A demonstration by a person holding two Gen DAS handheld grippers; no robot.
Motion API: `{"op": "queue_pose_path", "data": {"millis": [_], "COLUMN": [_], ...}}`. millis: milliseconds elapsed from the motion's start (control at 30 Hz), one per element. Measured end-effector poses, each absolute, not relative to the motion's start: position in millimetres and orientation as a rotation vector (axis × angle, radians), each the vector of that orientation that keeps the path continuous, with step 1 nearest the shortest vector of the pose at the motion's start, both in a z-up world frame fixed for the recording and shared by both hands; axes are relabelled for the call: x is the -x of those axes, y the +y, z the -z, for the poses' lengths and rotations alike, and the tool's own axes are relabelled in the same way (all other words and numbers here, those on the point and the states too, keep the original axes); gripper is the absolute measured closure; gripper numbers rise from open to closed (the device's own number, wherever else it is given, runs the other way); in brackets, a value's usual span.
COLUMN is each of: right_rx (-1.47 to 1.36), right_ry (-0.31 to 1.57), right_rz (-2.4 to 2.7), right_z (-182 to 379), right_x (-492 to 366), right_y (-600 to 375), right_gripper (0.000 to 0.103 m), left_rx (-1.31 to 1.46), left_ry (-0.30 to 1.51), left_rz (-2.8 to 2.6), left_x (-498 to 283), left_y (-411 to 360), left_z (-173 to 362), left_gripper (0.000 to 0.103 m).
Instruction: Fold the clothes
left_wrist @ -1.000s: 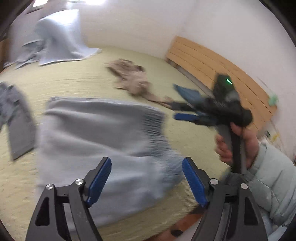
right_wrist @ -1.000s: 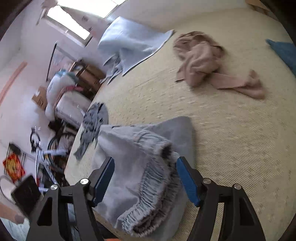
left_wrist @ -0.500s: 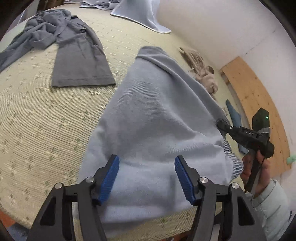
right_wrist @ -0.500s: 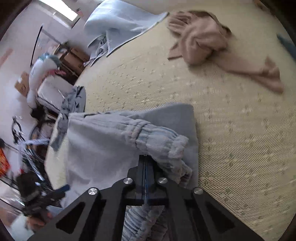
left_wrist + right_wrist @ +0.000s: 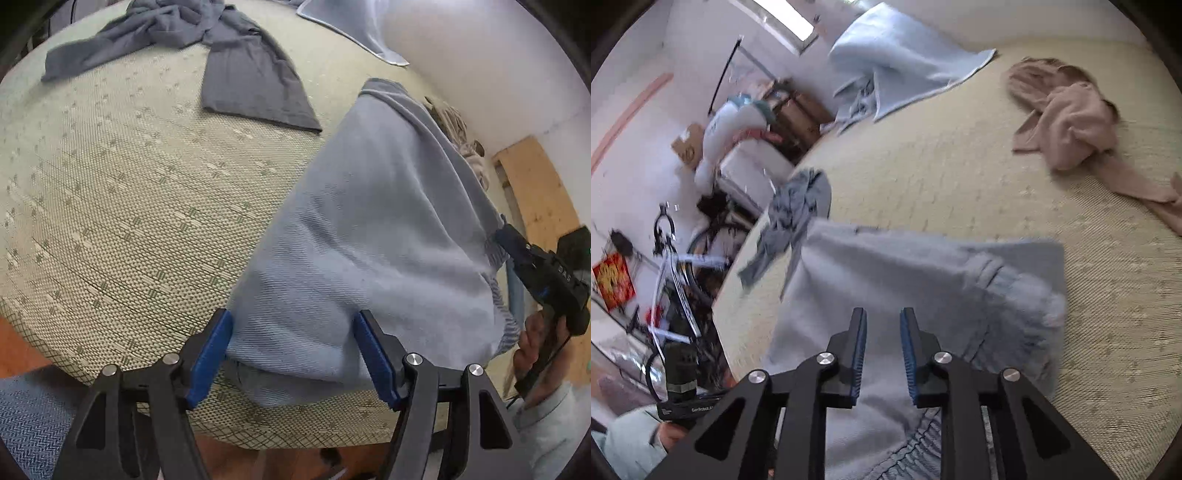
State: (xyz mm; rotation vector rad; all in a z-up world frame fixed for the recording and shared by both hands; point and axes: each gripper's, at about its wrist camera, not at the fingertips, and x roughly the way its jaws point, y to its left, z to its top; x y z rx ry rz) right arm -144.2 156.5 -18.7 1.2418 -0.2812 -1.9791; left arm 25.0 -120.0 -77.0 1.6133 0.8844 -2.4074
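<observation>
Folding the light blue sweatpants [image 5: 369, 236] on the woven mat [image 5: 122, 206], mid-fold by my read: they sit doubled at the mat's near edge.

Left to right: left gripper [image 5: 293, 354] has its jaws spread wide around the near folded corner, pads either side of the cloth, not pinching. Right gripper [image 5: 882, 350] sits over the waistband end with jaws parted by a narrow gap, nothing visibly between them. In the left view its tip touches the cloth edge, but I can't tell if it's clamped there.

Next move likely needs both to pinch an edge and carry it across evenly. A loose corner would skew the fold.

Only the left view shows the dark grey garment [image 5: 251, 85] spread flat. Only the right view shows the whole tan garment [image 5: 1071, 125], the pale blue blanket [image 5: 905, 62] and the bicycle [image 5: 676, 258] off the mat.
</observation>
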Motion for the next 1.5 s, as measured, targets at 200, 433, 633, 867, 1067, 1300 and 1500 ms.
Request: {"op": "queue_pose_path", "data": {"millis": [200, 433, 633, 867, 1067, 1300, 1500], "right_rx": [-1.247, -1.129, -1.156, -1.266, -1.311, -1.272, -1.325], "right_ry": [-0.126, 0.028, 0.2, 0.581, 0.687, 0.802, 0.776], "right_rz": [1.959, 2.031, 1.972, 1.826, 1.838, 1.915, 1.981], "right_z": [21, -18, -35, -6, 14, 6, 32], "right_x": [132, 130, 178, 203, 215, 219, 229], "right_y": [137, 105, 15, -94, -117, -129, -131], "right_gripper": [0.064, 0.05, 0.05, 0.05, 0.095, 0.098, 0.097], "left_rx": [-1.567, -1.522, -1.505, -1.504, -1.523, -1.529, -1.52], "left_ry": [0.931, 1.091, 1.146, 1.162, 1.156, 1.105, 1.131], "left_rz": [2.395, 2.39, 2.391, 2.4, 2.399, 2.42, 2.408], "left_x": [-25, -25, -28, -29, -30, -35, -35], "left_y": [-122, -131, -134, -136, -136, -128, -126], "left_z": [76, 80, 79, 78, 79, 71, 72], "left_gripper": [0.031, 0.031, 0.047, 0.064, 0.081, 0.09, 0.089]}}
